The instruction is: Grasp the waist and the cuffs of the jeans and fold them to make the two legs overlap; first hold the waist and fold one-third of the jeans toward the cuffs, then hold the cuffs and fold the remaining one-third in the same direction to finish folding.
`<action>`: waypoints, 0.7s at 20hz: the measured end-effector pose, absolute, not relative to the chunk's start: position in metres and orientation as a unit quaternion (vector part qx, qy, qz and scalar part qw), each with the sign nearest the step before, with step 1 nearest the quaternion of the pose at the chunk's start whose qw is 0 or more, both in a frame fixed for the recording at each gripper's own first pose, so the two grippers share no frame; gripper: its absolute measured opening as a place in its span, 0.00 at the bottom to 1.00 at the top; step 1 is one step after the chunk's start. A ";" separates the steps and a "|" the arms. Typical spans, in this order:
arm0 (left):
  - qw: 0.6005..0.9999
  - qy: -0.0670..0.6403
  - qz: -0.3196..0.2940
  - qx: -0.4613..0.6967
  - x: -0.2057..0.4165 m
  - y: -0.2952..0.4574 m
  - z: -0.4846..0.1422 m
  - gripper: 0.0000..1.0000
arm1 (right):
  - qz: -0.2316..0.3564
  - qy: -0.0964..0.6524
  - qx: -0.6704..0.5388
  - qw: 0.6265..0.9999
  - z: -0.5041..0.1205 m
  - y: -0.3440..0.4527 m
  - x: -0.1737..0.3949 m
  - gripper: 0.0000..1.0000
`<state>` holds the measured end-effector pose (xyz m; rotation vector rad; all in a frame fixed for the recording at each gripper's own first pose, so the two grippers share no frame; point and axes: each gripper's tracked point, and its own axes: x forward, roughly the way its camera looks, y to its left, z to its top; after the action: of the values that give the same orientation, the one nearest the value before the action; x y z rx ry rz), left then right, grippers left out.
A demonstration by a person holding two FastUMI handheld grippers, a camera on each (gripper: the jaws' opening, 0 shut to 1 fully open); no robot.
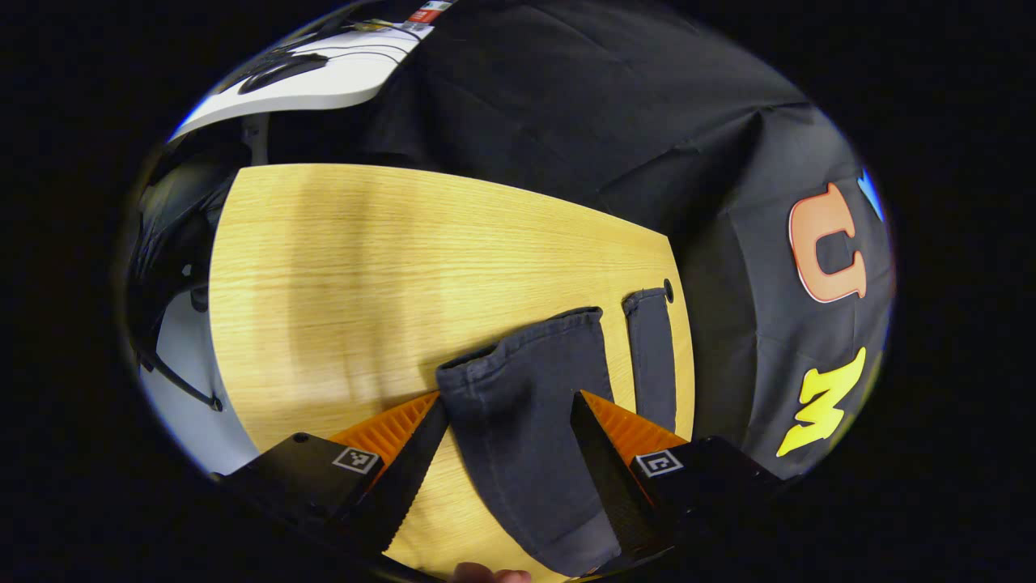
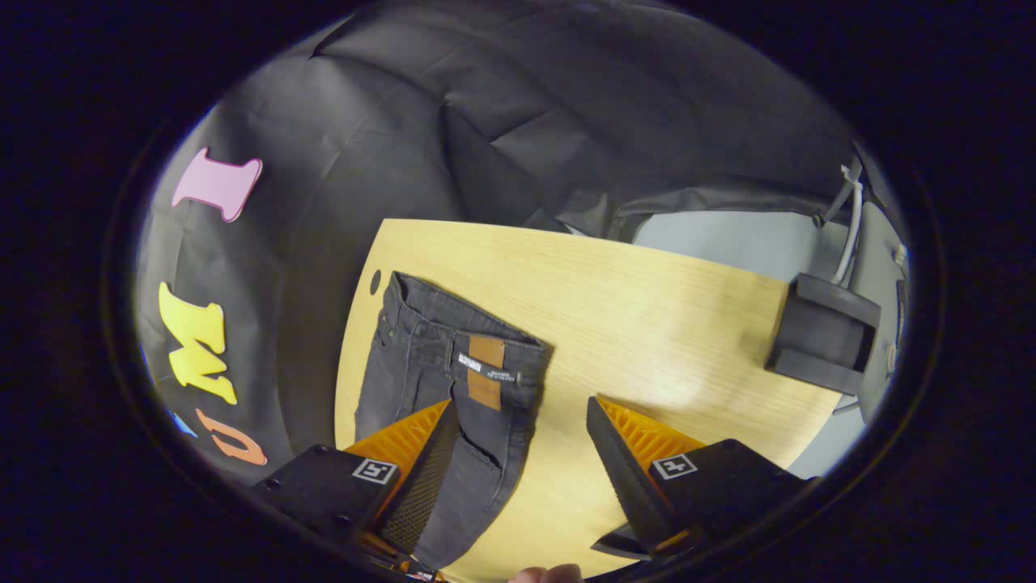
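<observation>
Dark grey jeans lie flat on a light wooden table (image 1: pixel 340 267). In the left gripper view the near leg's cuff (image 1: pixel 526 356) lies between the fingers of my left gripper (image 1: pixel 511 409), which is open above it; the far leg (image 1: pixel 651 356) lies apart to the right. In the right gripper view the jeans' waist (image 2: pixel 465 344), with a brown patch at its band, lies ahead and left. My right gripper (image 2: pixel 522 413) is open, its left finger (image 2: pixel 429 461) over the jeans' seat, its right finger over bare table.
A black box (image 2: pixel 821 332) stands at the table's far right corner in the right gripper view. A white desk (image 1: pixel 324 81) with cables stands beyond the table in the left gripper view. A small hole (image 2: pixel 375 282) pierces the tabletop near the waist.
</observation>
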<state>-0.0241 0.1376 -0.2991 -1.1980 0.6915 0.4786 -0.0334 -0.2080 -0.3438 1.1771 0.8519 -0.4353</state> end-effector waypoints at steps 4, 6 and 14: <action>0.750 0.315 0.210 -0.542 -0.009 0.134 -0.298 0.99 | -0.196 0.379 0.525 0.736 -0.348 -0.212 -0.012 0.98; 0.752 0.316 0.204 -0.541 -0.003 0.133 -0.298 0.98 | -0.186 0.388 0.509 0.745 -0.348 -0.206 0.001 0.92; 0.754 0.360 0.177 -0.520 0.015 0.117 -0.307 0.78 | -0.234 0.451 0.400 0.763 -0.362 -0.203 0.008 0.83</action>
<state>0.0149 0.1168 -0.3066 -1.1340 0.7852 0.3855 0.0077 -0.2033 -0.3616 0.8693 0.9806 -0.5078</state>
